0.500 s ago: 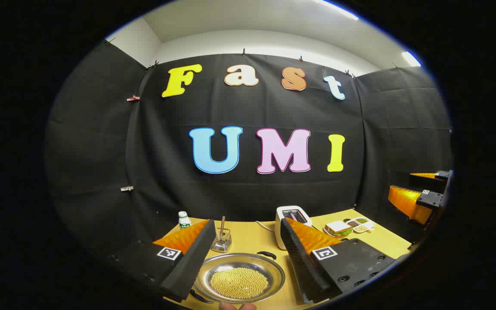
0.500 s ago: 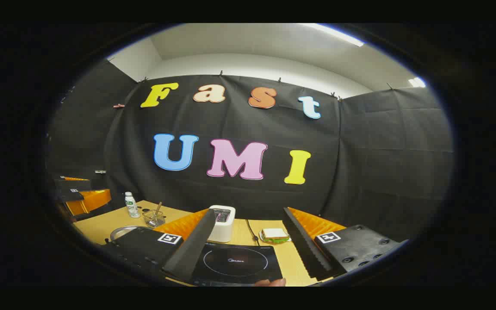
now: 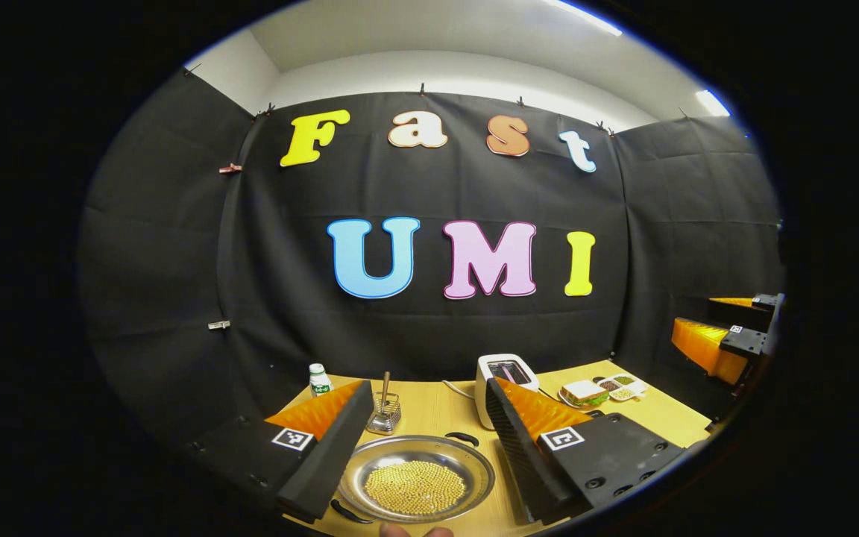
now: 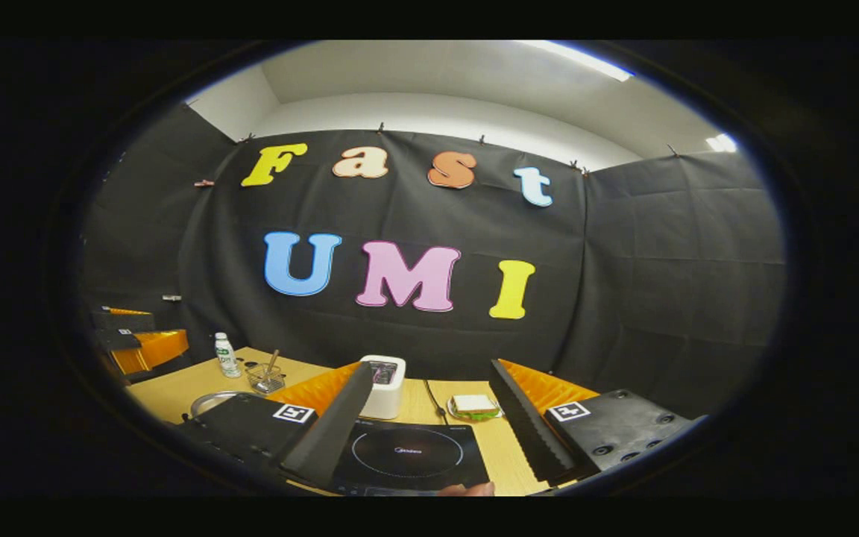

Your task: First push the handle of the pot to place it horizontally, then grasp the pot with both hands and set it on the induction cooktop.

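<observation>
Nothing done yet, probably. Pot [image 3: 416, 479] resting on the worktop [image 3: 444, 414], beads inside, between the wide-spread fingers of the left gripper [image 3: 420, 466]. Right gripper [image 4: 429, 440] also wide, empty, above the cooktop [image 4: 407, 455]. Handle [image 3: 461, 438] hard to judge; push and two-handed lift remaining.

table [image 3: 452, 410]: wood | pot [image 3: 416, 477] | induction cooktop [image 4: 407, 455] | toaster [image 3: 505, 373] | sandwich [image 4: 474, 405]
</observation>
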Tool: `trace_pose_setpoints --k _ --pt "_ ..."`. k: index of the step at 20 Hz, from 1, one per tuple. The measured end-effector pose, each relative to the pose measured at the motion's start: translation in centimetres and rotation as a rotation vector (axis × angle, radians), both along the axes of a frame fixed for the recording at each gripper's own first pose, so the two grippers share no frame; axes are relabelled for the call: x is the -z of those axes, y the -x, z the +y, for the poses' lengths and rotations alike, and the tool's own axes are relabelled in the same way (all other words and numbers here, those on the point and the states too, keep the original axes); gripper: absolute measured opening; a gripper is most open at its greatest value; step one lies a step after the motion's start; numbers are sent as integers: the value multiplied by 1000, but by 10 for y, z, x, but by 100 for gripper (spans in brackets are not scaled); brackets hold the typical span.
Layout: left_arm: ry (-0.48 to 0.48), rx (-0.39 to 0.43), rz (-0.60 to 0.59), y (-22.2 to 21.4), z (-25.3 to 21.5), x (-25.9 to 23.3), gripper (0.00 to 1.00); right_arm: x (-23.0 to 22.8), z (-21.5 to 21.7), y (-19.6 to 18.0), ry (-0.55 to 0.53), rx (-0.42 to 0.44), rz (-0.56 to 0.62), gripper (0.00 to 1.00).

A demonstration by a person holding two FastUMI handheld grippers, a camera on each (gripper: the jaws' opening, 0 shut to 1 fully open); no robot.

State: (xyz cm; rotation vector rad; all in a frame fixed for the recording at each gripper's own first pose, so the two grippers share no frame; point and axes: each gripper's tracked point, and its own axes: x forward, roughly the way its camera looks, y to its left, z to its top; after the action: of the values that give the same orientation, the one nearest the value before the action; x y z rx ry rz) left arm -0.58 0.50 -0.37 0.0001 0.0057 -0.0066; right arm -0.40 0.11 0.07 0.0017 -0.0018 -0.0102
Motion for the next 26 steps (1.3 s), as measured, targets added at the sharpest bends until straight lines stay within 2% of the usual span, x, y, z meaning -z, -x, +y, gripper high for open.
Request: trace_pose_setpoints --k 12,13,15,19,22,26 --pt "-4 18 -5 5 -2 -1 93 0 7 5 17 -14 4 98" --pt "-4 27 -9 6 -3 -2 86 0 7 5 17 -16 3 97" --pt "-11 39 -23 9 -4 -7 59 -1 8 6 22 -17 0 96" --pt "-46 130 15 15 -20 -6 5 0 6 7 22 -15 1 98" --pt "-72 168 30 19 -27 -4 5 0 6 9 23 -14 0 98" --pt "-11 212 141 21 -36 26 5 2 7 10 22 -14 6 98"
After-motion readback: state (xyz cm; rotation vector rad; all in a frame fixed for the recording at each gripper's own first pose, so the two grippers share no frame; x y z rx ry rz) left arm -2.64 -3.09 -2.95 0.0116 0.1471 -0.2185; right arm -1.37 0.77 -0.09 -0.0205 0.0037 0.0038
